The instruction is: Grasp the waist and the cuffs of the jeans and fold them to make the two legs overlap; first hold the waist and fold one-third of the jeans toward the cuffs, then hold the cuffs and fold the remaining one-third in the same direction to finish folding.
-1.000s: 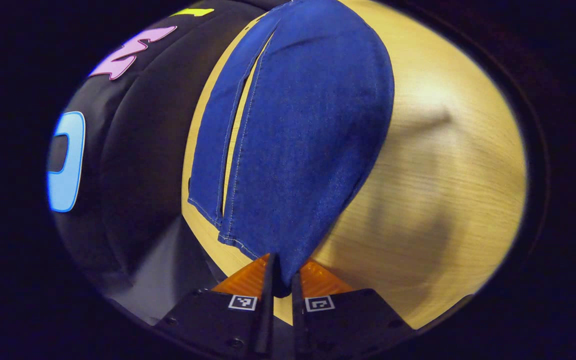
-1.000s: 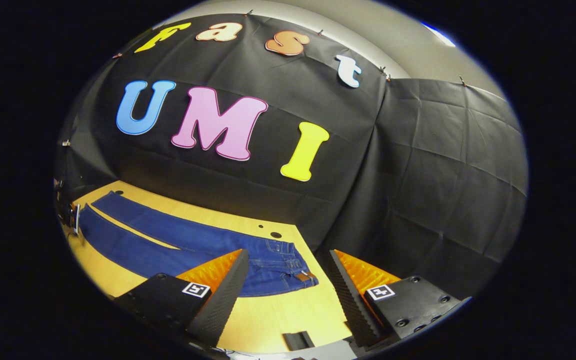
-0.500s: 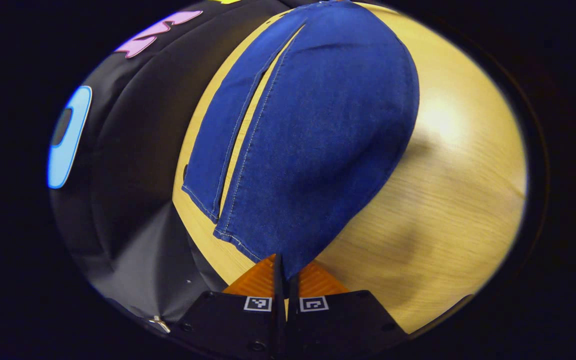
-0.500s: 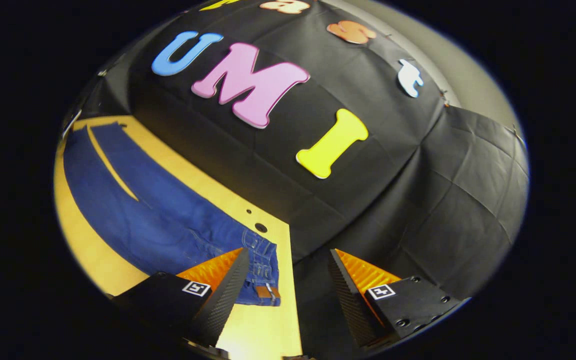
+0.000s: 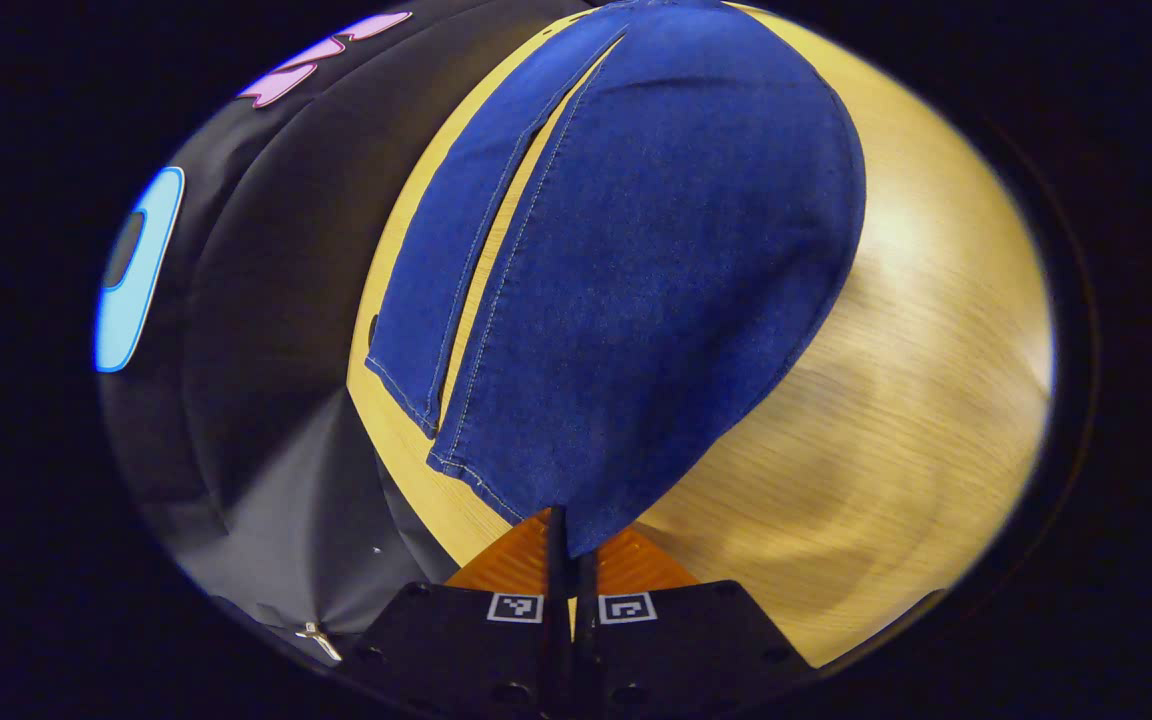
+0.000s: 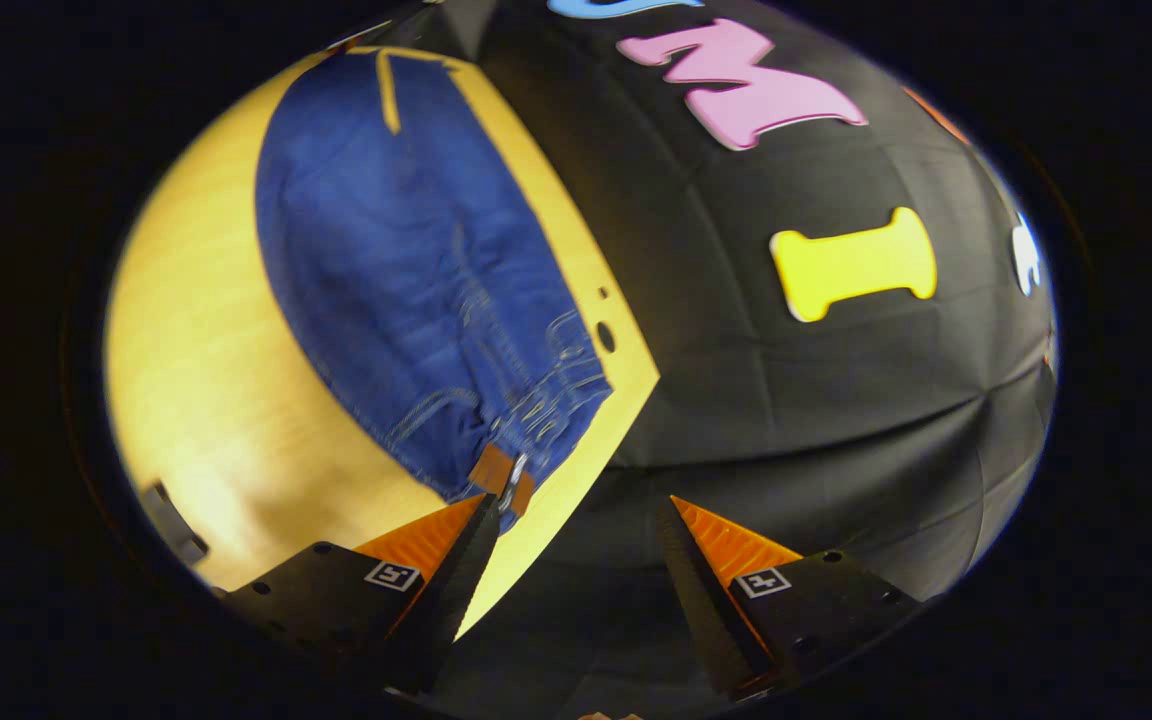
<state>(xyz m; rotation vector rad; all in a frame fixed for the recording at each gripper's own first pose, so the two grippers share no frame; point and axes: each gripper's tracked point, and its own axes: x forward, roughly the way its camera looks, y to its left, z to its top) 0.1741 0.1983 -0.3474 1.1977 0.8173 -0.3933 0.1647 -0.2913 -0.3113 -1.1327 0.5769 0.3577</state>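
Left gripper view is sitting close at the jeans (image 5: 626, 270) cuffs, facing lengthwise; right gripper view is facing them from the waist end, sharing jeans and table (image 5: 896, 400).

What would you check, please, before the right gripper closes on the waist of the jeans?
1. Left gripper shut on the near cuff of the jeans: ok.
2. Right gripper open: ok.
3. Waist between the right gripper's fingers: not ok; it lies by one finger, the other is off the table.
4. Far cuff flat on the table: ok.
5. Legs overlapping: not ok, a gap shows between them.
6. Grip depth on the near cuff: cannot tell.
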